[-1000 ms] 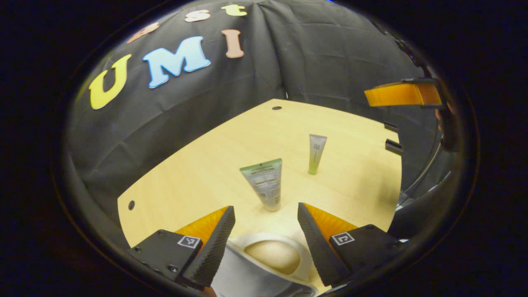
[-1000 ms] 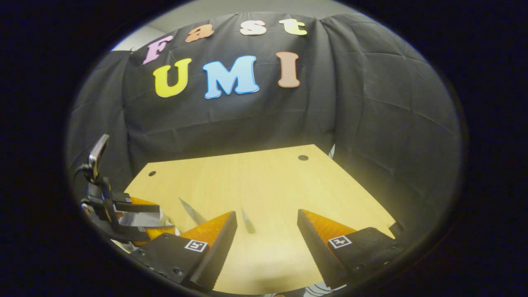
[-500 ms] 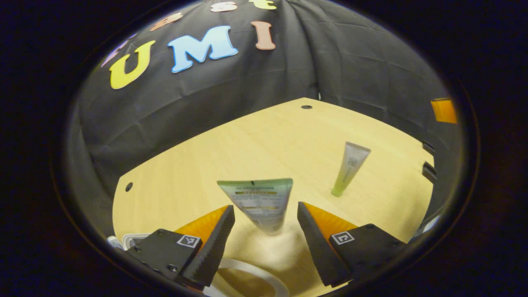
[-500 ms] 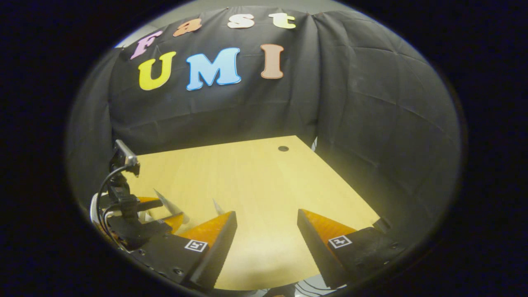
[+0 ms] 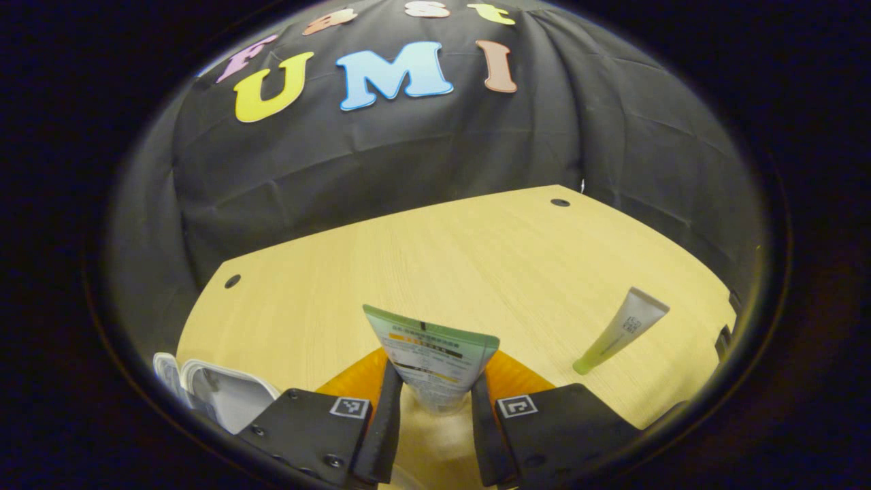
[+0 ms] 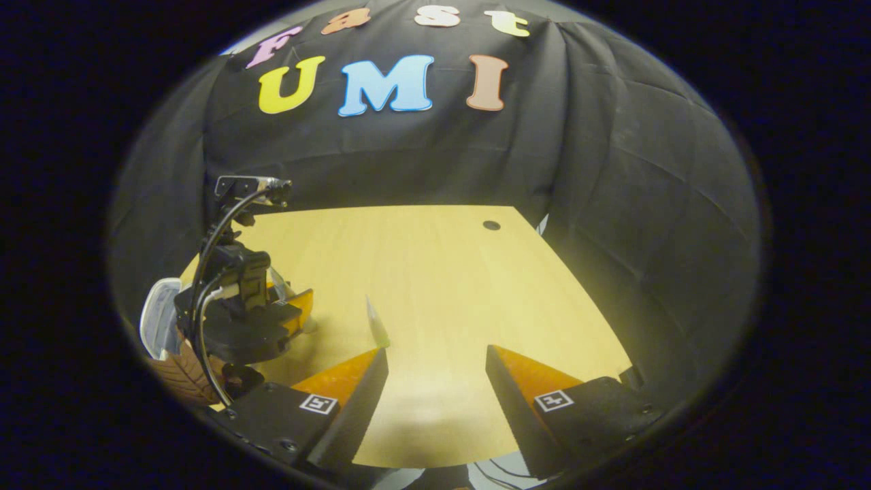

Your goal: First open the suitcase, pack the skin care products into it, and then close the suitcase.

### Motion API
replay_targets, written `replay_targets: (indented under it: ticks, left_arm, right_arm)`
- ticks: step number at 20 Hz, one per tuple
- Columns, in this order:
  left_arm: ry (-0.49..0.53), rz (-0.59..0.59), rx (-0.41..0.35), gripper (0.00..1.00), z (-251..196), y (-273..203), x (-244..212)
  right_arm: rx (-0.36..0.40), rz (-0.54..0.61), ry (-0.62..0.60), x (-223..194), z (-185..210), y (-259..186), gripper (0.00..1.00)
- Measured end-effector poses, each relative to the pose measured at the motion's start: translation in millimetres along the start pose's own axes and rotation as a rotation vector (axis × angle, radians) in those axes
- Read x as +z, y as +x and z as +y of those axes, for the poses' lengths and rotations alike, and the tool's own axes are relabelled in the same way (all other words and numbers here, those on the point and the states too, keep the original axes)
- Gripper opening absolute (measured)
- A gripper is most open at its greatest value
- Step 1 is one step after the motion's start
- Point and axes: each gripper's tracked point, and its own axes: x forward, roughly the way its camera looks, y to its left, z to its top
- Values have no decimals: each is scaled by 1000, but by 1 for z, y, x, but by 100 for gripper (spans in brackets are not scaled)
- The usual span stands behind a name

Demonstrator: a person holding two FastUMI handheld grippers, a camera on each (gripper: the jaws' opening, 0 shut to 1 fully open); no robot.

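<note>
Left gripper view, left gripper (image 5: 429, 408) clamped on upright green-topped tube (image 5: 432, 357), slim tube (image 5: 619, 331) standing right on wooden table (image 5: 435, 258), right gripper (image 6: 432, 384) fingers apart

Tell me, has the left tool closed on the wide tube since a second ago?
Yes. The left tool advanced across the wooden table, and both fingers now pinch the wide tube.
</note>
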Motion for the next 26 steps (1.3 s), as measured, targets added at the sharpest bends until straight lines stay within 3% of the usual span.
replay_targets:
  ticks: [8, 13, 14, 17, 20, 21, 26]
  left_arm:
    - [-199, -93, 69, 55, 63, -88, 39]
    - [-267, -102, 222, 51, 142, -146, 33]
    - [-275, -92, 257, 53, 161, -156, 28]
    - [-314, -41, 367, 51, 215, -188, -1]
    - [-345, 21, 429, 56, 248, -211, -26]
    - [-349, 52, 437, 51, 254, -216, -34]
    - [-295, 321, 397, 56, 259, -199, -89]
  right_arm:
    - [126, 63, -50, -2, 39, 49, 84]
    - [175, 151, -88, -13, 66, 104, 72]
    - [187, 182, -78, -21, 70, 114, 69]
    - [191, 224, -50, -30, 76, 136, 52]
    - [161, 235, -68, -36, 72, 144, 40]
    - [164, 233, -62, -35, 73, 150, 26]
    - [218, 268, 30, -30, 81, 135, 25]
